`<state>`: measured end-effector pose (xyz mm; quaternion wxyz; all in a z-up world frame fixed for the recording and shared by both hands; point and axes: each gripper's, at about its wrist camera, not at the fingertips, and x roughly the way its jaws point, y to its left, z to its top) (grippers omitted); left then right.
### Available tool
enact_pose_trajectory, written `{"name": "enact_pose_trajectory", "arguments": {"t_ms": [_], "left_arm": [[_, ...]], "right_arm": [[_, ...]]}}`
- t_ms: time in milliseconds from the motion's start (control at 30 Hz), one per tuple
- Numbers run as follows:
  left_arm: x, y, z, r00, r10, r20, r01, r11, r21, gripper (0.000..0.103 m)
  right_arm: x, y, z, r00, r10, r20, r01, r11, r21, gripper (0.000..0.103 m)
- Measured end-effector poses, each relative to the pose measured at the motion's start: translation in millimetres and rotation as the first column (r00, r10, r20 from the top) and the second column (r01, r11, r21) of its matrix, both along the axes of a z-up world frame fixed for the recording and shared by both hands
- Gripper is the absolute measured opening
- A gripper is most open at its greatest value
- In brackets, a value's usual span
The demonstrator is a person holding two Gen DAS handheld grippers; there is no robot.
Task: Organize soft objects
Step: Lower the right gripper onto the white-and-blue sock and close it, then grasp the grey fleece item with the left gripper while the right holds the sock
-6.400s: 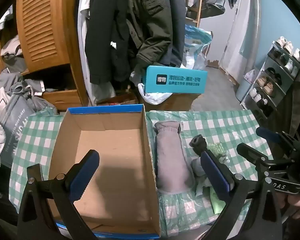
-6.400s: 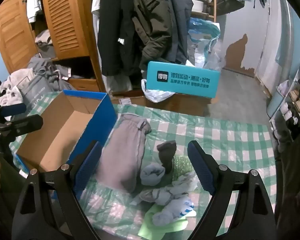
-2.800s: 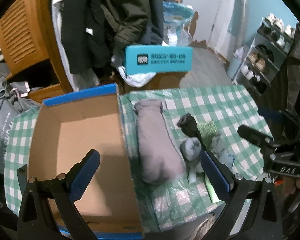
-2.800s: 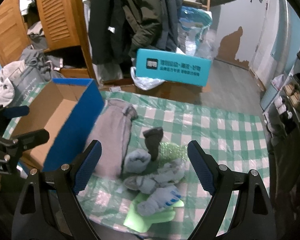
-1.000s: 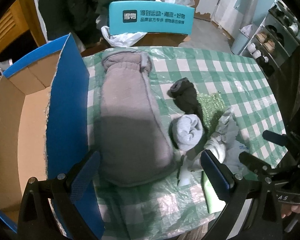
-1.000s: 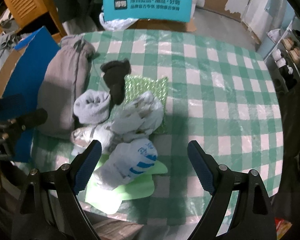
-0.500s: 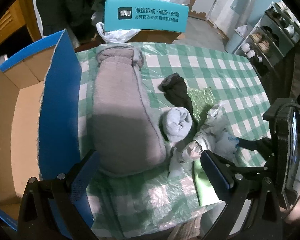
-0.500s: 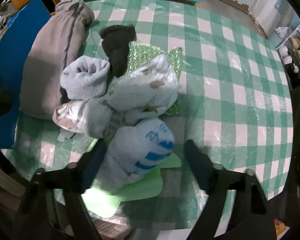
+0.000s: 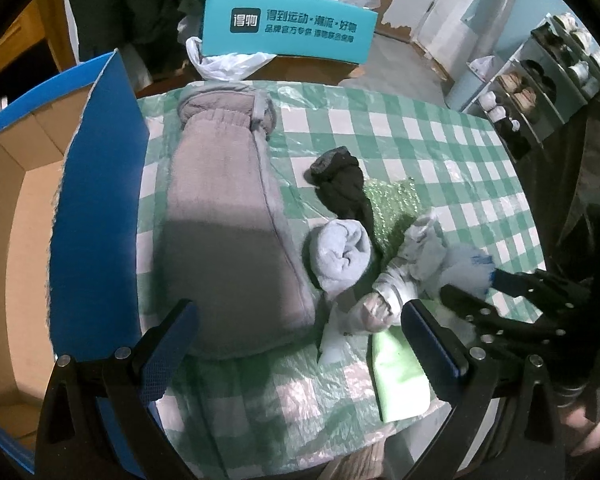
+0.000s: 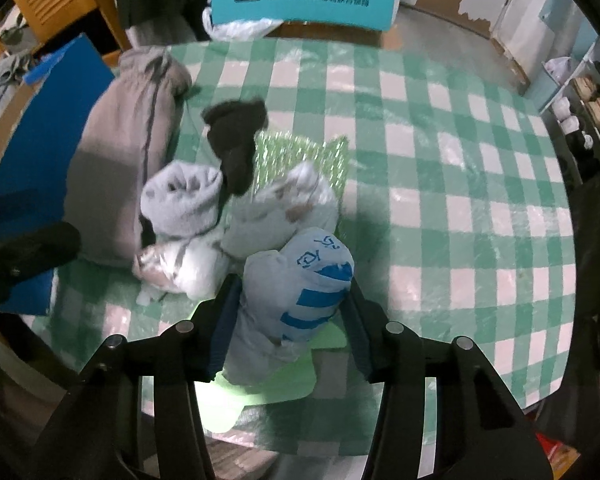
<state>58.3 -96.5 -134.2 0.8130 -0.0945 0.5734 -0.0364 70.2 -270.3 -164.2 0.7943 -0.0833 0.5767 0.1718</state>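
A white sock with blue stripes (image 10: 296,292) lies on a light green pad (image 10: 228,400) at the near edge of the checked table. My right gripper (image 10: 290,284) points down over it, jaws closing, both pads against the sock's sides. In the left wrist view the same gripper (image 9: 480,284) reaches in from the right at that sock (image 9: 464,264). Beside it lie a white patterned sock (image 10: 284,208), a rolled light-grey sock (image 9: 342,252), a black sock (image 9: 340,184) and a folded grey garment (image 9: 224,220). My left gripper (image 9: 296,312) hangs open above the garment's near end, holding nothing.
An open cardboard box with blue outer walls (image 9: 96,200) stands left of the garment. A glittery green cloth (image 9: 392,200) lies under the socks. A teal box (image 9: 288,24) sits beyond the table, a shoe rack (image 9: 540,80) at the right. The table's front edge is close below both grippers.
My right gripper has dropped onto the blue-striped sock and its jaws have narrowed from wide open to touching the sock. The left gripper has barely moved and stays open.
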Motion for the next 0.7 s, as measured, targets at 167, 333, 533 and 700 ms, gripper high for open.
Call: {"name": "enact_pose_trajectory", "arguments": {"t_ms": [167,333,533,700], "left_arm": [[14,3,-7,0.999,0.043,-0.006,-0.043,0.999,0.023,0.102],[31,8,-17,0.996,0.081,-0.026,-0.079,0.995,0.060,0.102],[43,18,-24,0.991,0.124,-0.039,-0.121,0.990,0.077,0.102],[52,16,-31,0.990,0.128,-0.051,-0.121,0.986,0.115,0.102]], "right_arm": [[9,-8,13,0.999,-0.025,0.023,0.024,1.000,0.015,0.049],[16,-14,25,0.998,-0.026,0.060,0.024,0.999,0.035,0.049],[22,-15,36,0.994,-0.025,0.110,0.019,0.998,0.057,0.049],[34,-14,42,0.990,-0.036,0.136,0.025,0.996,0.081,0.049]]}}
